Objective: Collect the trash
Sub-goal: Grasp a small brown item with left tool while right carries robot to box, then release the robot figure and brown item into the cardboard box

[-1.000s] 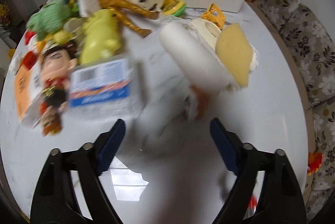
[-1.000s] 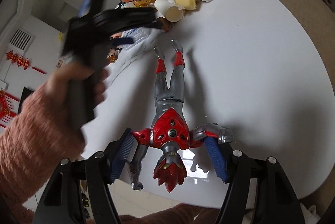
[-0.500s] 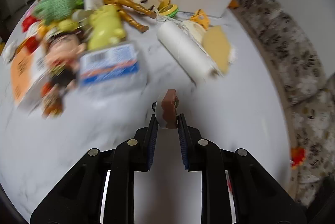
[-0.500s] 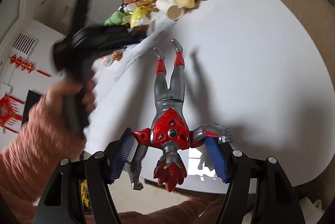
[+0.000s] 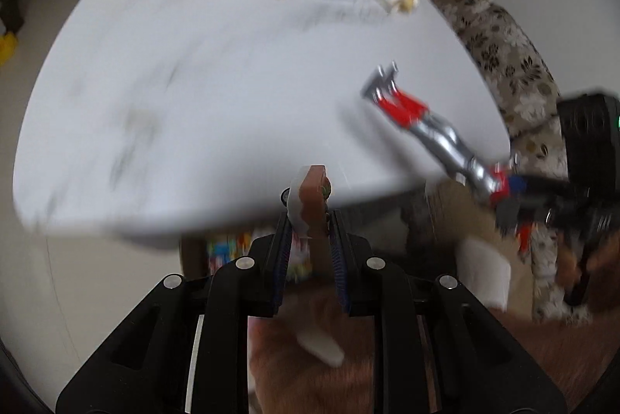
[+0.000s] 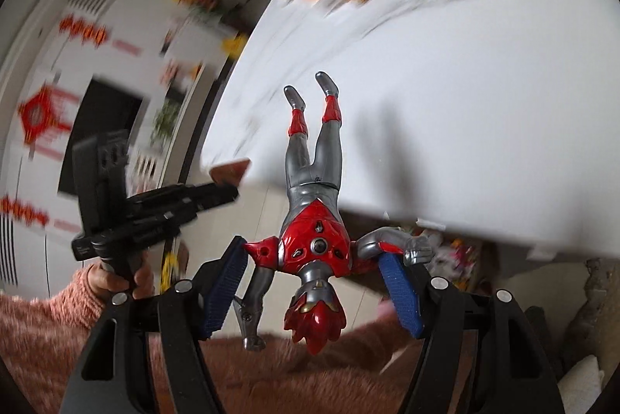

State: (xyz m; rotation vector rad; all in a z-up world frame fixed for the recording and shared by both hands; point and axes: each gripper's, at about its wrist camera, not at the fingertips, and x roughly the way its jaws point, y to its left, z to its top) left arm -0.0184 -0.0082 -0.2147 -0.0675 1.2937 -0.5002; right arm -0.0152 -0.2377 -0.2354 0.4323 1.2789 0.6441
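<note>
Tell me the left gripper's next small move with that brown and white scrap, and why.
Probably carry it on past the table edge and down toward wherever trash goes; no bin is clearly visible. The left gripper is shut on the brown and white scrap, already lifted off the white table, so only transport and release remain.

- The left claw (image 5: 310, 220), black with blue ribbed pads, points steeply downward, jaws drawn close and clamped on a small brown-and-white scrap (image 5: 310, 197).
- The right claw (image 6: 316, 282), same build, holds its jaws wide, gripping a red-and-silver toy figure (image 6: 316, 220) at the shoulders, head toward the camera.
- A hand (image 6: 120, 280) in a fuzzy pink knitted sleeve (image 6: 42, 328) grips the left claw's handle.
</note>
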